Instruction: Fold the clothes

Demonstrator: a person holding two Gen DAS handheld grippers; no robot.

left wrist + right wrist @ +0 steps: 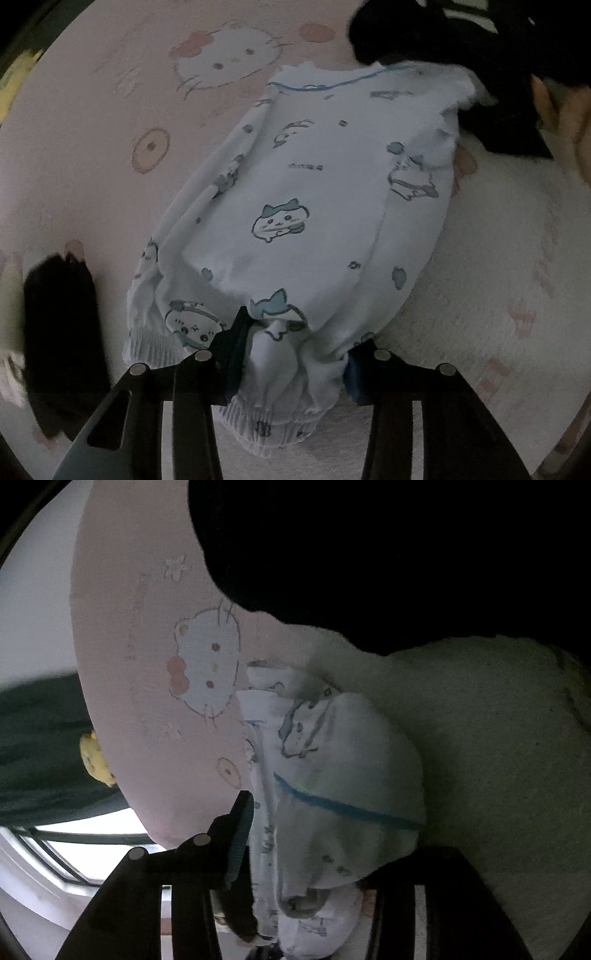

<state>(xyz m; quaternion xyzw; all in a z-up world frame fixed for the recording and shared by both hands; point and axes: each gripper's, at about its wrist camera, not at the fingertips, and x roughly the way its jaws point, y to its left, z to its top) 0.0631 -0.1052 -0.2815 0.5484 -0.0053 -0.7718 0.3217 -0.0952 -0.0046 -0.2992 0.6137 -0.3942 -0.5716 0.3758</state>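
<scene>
Garment: white printed top point(314, 192), partly folded, lies on the pink blanket point(110, 110), centre toward 1 o'clock.
Left gripper point(295, 354): jaws clamped on the bunched ribbed hem at 6 o'clock.
Right gripper point(306, 849): cloth between the jaws; whether they pinch, I cannot tell.
Handling: light, soft, limp; it sags and creases easily.
Hold: best at hem and blue-trimmed collar point(343, 808).
</scene>
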